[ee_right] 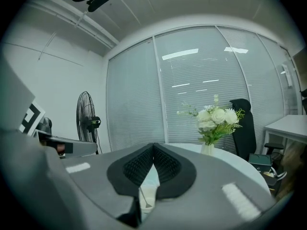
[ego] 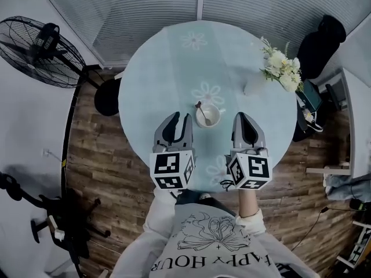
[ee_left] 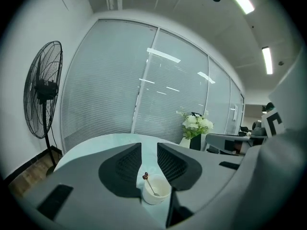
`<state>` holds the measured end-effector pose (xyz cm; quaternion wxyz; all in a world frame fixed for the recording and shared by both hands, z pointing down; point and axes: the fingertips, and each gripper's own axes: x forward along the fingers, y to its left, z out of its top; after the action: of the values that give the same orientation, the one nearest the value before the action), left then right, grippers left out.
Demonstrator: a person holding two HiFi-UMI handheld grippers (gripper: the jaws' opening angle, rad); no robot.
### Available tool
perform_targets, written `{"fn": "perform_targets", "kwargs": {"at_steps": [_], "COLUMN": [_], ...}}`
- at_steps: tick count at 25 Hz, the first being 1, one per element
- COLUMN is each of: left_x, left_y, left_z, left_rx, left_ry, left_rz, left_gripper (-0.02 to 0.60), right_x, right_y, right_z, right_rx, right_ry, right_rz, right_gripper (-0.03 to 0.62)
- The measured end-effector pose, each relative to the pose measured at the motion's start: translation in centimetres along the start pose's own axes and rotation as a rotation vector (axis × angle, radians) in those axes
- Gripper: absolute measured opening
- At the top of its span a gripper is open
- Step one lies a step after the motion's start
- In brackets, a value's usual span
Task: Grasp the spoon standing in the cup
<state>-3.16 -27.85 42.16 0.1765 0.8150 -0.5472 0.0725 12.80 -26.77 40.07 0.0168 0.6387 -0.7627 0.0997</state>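
Tabletop (ego: 156, 74), spoon (ego: 203, 113) in cup (ego: 217, 119) between left hand-held gripper (ego: 180, 117) (jaws apart) and closed right hand-held gripper (ego: 242, 116)

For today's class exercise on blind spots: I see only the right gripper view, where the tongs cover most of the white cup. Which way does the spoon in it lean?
Observer: From the head view, the thin metal spoon leans out of the round white ceramic cup toward the left tongs.
Operator: Are those open?
Observer: Yes; the left gripper view shows a clear gap, nothing gripped.
Operator: Does either touch the cup?
Observer: No; it stands between both, apart from the right tongs too.
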Motion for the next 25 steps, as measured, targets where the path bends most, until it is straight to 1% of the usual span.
{"fn": "perform_targets", "kwargs": {"at_steps": [6,25], "left_x": [2.5,8.7], "left_y": [0.2,0.7], "left_z": [-1.5,-6.2], "left_rx": [-0.012,-0.066], "left_ry": [0.045,0.183], "left_rz": [-0.034,-0.09], "left_gripper": [0.087,0.088], "right_x": [1.9,5.5], "right_y": [-0.5,-2.8], "right_z": [-1.4,-5.0], "right_rx": [0.006,0.01], "right_ry": [0.036,0.135], "right_rz": [-0.008,-0.029], "right_gripper": [0.011,0.011]}}
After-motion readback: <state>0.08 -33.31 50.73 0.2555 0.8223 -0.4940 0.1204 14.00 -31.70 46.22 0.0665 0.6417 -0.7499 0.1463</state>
